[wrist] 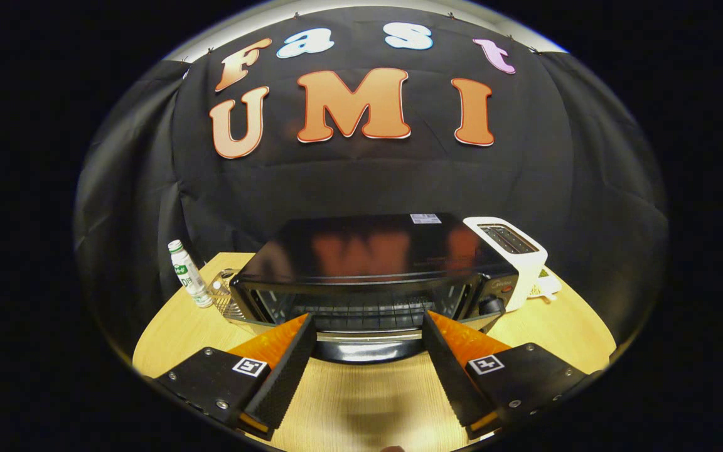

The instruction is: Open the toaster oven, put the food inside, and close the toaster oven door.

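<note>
The toaster oven [368, 263] is seen to have a glossy black top in which the wall's colours are mirrored; its wire rack looks metallic. The worktop [361, 389] is finished in pale, smooth wood grain. The pop-up toaster [518, 251] appears as smooth white plastic. The bottle [189, 274] looks plastic. The wall [349, 182] is matt, creased cloth. The open claw [368, 326] shows ribbed inner faces.
</note>
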Demonstrator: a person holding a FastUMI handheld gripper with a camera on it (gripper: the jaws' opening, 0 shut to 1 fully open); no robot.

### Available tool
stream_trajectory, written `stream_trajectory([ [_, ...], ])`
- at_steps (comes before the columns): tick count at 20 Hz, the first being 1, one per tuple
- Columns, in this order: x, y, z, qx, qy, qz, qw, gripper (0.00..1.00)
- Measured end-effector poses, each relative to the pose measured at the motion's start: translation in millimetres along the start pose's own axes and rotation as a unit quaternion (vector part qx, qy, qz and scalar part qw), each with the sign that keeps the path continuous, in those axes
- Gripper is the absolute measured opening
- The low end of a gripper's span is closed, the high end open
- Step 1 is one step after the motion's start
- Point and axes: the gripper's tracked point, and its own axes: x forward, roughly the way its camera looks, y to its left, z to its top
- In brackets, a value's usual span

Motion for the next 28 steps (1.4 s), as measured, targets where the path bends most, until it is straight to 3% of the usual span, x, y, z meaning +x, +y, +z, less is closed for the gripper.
stream_trajectory([
  [12, -46.7, -16.0, -111.6, -0.002, 0.068, -0.005, 0.998, 0.99],
  [18, -43.4, -22.6, -164.3, 0.050, 0.117, -0.010, 0.992, 0.99],
  [26, -50.5, -30.3, -190.7, 0.032, 0.150, -0.002, 0.988, 0.98],
  [28, -61.0, -41.3, -170.5, 0.041, 0.132, 0.001, 0.990, 0.99],
])
